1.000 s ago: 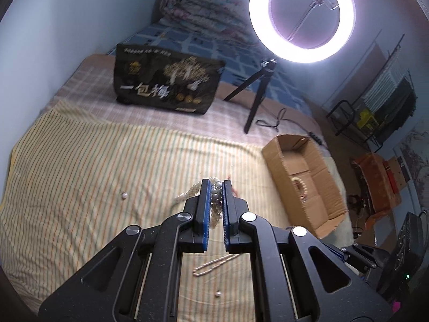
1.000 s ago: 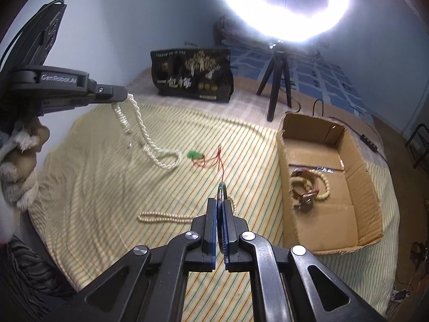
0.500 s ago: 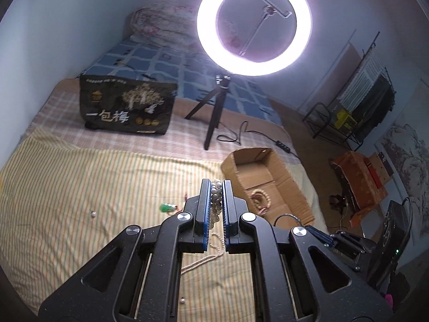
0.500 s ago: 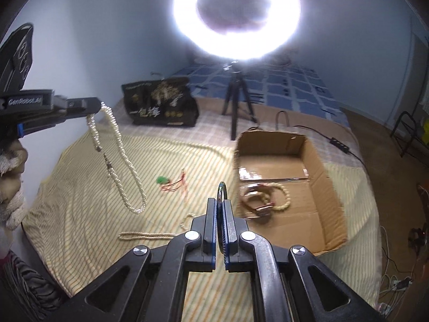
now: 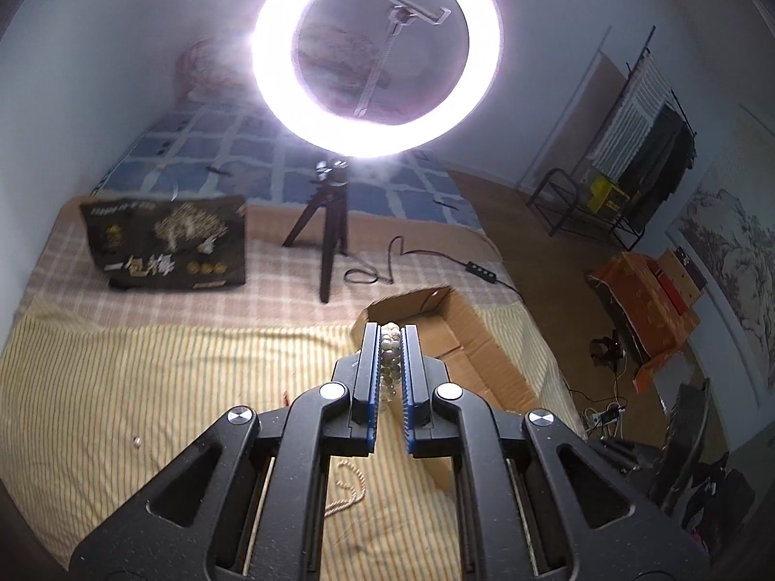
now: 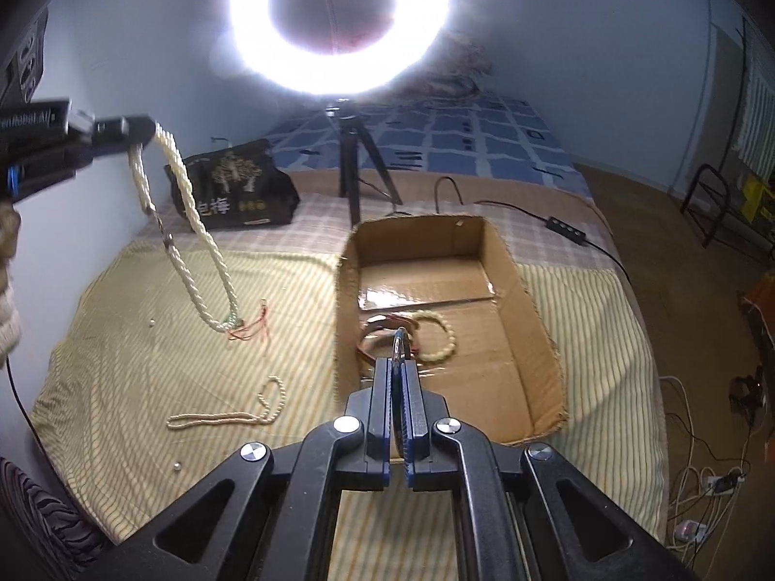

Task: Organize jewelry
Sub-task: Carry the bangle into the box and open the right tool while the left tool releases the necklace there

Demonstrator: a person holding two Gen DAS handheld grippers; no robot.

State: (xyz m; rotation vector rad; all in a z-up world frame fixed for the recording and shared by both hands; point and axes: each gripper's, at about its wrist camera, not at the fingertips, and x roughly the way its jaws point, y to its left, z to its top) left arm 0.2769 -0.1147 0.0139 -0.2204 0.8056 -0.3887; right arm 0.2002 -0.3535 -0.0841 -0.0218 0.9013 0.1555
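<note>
Both grippers tilt downward over a bed spread with yellow striped cloth (image 6: 145,339). The left gripper (image 5: 390,339) is clamped on a twisted rope of cream pearl beads (image 6: 193,222), bunched between its blue ribbed pads; only the right wrist view shows this necklace hanging from it in a long loop clear of the cloth, its low end above a small green pendant with red cords (image 6: 247,329). The right gripper (image 6: 398,363) pinches a thin dark ring (image 6: 398,341) edge-on, poised over the open cardboard box (image 6: 533,314) just ahead of it. Inside lie a cream bead bracelet (image 6: 443,339) and a reddish bangle (image 6: 373,339). A thin pearl strand (image 6: 227,416) lies on the cloth to its left. Behind the box a glaring ring light (image 5: 375,55) stands on a black tripod.
</note>
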